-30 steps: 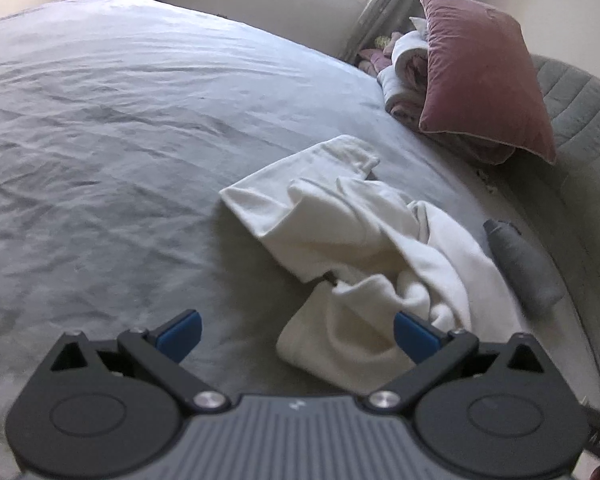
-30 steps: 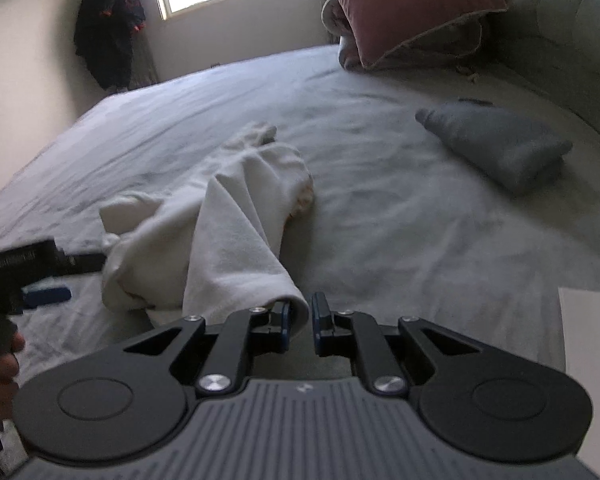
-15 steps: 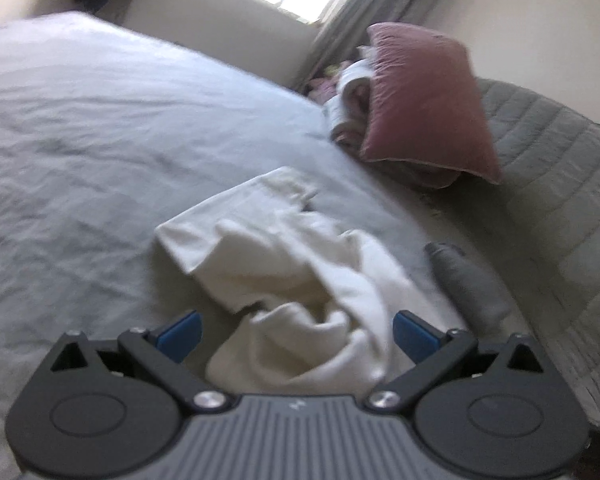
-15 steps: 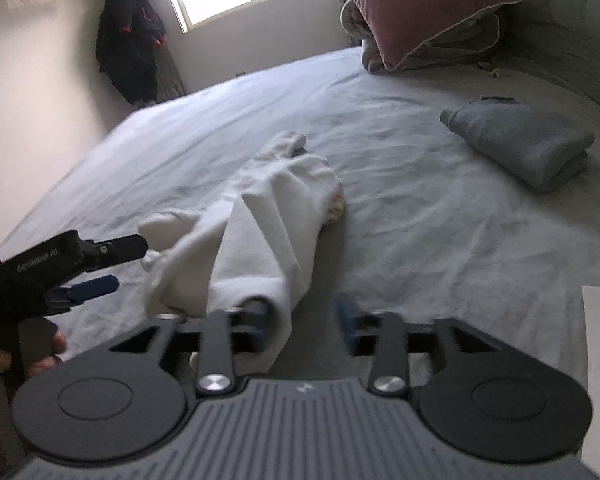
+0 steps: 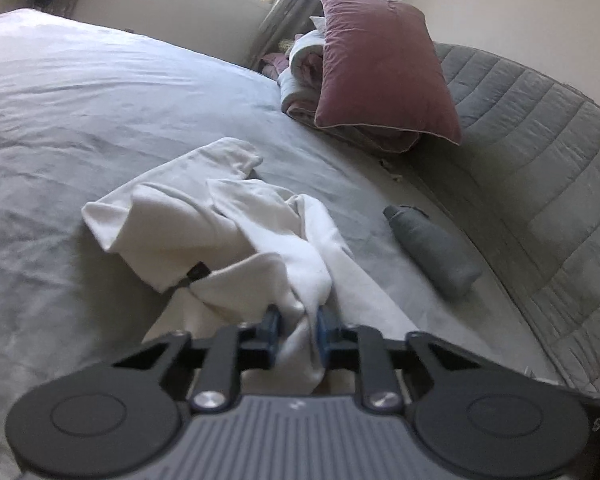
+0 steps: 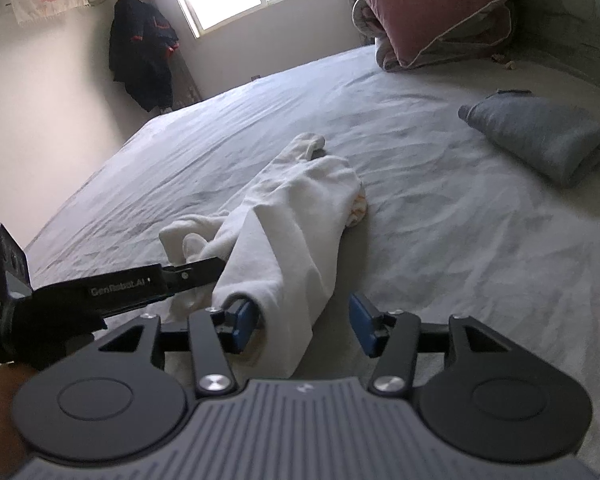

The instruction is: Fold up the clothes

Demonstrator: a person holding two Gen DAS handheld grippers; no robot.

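My left gripper [image 5: 296,330] is clamped on a near fold of the crumpled white cotton garment [image 5: 204,224], while my right gripper [image 6: 302,320] stands wide apart, its left pad touching the cloth's near edge. The garment lies mid-bed on the grey bedsheet [image 5: 80,92]. Farther right lies a folded grey cloth [image 6: 536,136], and beyond it a dusty-pink velvet pillow [image 5: 384,68].

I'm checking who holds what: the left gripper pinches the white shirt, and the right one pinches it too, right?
Not quite. The left gripper does pinch the white shirt, but the right wrist view shows the right gripper with fingers spread open, gripping nothing.
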